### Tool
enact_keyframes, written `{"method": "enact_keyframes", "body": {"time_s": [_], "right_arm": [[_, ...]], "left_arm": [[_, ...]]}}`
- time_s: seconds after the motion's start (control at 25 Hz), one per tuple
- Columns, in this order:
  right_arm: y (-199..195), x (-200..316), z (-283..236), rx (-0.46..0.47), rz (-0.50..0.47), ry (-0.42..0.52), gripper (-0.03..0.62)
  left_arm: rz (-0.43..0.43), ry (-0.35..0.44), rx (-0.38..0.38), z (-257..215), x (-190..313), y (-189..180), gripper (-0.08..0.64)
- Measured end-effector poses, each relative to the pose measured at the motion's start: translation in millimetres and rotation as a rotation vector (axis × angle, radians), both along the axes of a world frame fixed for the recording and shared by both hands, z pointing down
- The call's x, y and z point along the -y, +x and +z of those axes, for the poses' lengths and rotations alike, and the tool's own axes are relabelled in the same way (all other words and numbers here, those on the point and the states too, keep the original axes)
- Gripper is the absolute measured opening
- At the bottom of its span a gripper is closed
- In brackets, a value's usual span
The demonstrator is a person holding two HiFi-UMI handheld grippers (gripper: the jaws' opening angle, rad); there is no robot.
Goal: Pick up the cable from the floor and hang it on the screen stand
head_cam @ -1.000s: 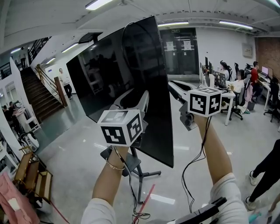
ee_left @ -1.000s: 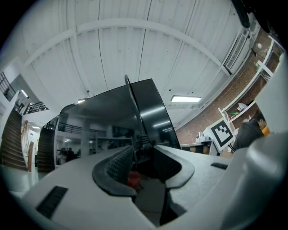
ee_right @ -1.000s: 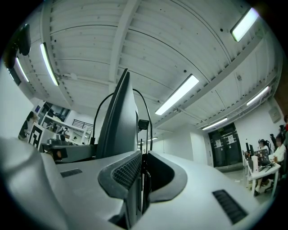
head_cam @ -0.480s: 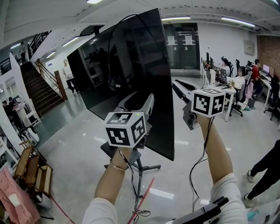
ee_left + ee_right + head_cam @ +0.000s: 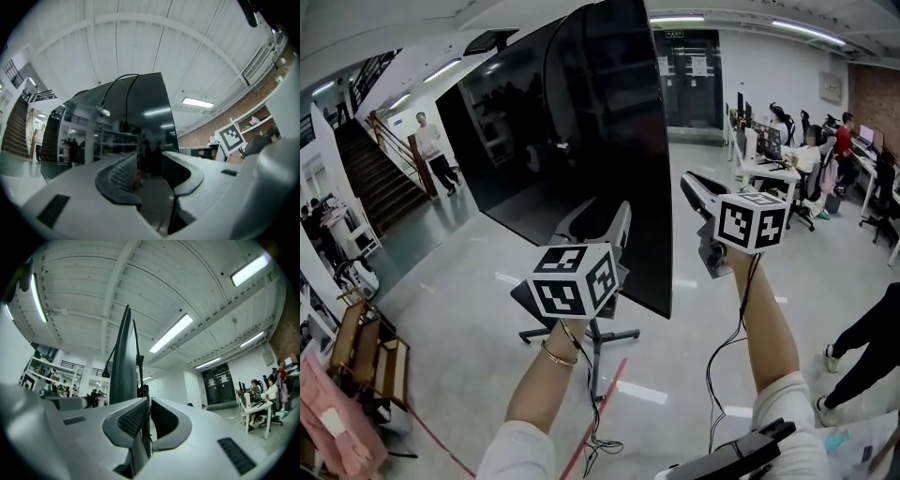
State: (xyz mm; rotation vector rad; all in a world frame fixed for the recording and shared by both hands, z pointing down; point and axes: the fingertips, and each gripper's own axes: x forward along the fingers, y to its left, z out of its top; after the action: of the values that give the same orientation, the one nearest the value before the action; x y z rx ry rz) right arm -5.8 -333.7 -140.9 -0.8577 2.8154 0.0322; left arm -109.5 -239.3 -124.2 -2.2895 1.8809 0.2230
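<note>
The glossy floor (image 5: 469, 319) is lying open on every side of the stand (image 5: 595, 337), with a staircase (image 5: 370, 178) far off at the left and seated people (image 5: 811, 169) far off at the right. A red strip (image 5: 602, 398) is running across the floor below the stand's feet.

The big dark screen (image 5: 581, 141) is standing tilted. The head view is showing its broad face, while the right gripper view is showing it edge-on as a thin upright blade (image 5: 123, 362).

The left gripper (image 5: 602, 211) is hovering in front of the screen's lower edge. Its own view is showing its fingers (image 5: 123, 171) standing wide apart with nothing between them.

The right gripper (image 5: 694, 183) is hanging just past the screen's right edge, apart from it. Its fingers (image 5: 133, 418) are sitting narrow, pinching a thin dark line that is running up toward the screen's top.

That line is the cable (image 5: 547, 89), which is hanging over the screen's top edge. Only the left gripper view is showing its plug (image 5: 104, 112) dangling against the front face. The right gripper view alone is showing the other run (image 5: 135, 338) dropping down the back edge.
</note>
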Motion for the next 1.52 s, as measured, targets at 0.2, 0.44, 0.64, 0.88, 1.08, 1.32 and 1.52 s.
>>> {"method": "enact_keyframes", "body": {"time_s": [0.2, 0.44, 0.64, 0.88, 1.08, 1.32, 1.52], "right_arm": [[9, -6, 31, -0.010, 0.063, -0.050, 0.035], [23, -18, 77, -0.037, 0.155, -0.085, 0.035], [32, -28, 124, -0.079, 0.235, -0.123, 0.034], [39, -32, 173, -0.103, 0.301, -0.198, 0.031], [39, -44, 219, -0.104, 0.351, -0.260, 0.026], [42, -62, 263, -0.146, 0.431, -0.284, 0.025], [35, -80, 306, -0.165, 0.472, -0.332, 0.023]], "left_arm": [[0.010, -0.047, -0.020, 28, -4, 0, 0.163], [0.001, -0.091, -0.043, 70, -9, -4, 0.103], [0.012, -0.154, -0.061, 114, -11, -6, 0.066], [0.015, -0.218, -0.041, 154, -7, -2, 0.019], [0.030, -0.283, -0.026, 201, -9, -4, 0.005], [0.068, -0.340, -0.025, 248, -17, -2, 0.005], [0.098, -0.390, -0.007, 289, -31, 0, 0.005]]}}
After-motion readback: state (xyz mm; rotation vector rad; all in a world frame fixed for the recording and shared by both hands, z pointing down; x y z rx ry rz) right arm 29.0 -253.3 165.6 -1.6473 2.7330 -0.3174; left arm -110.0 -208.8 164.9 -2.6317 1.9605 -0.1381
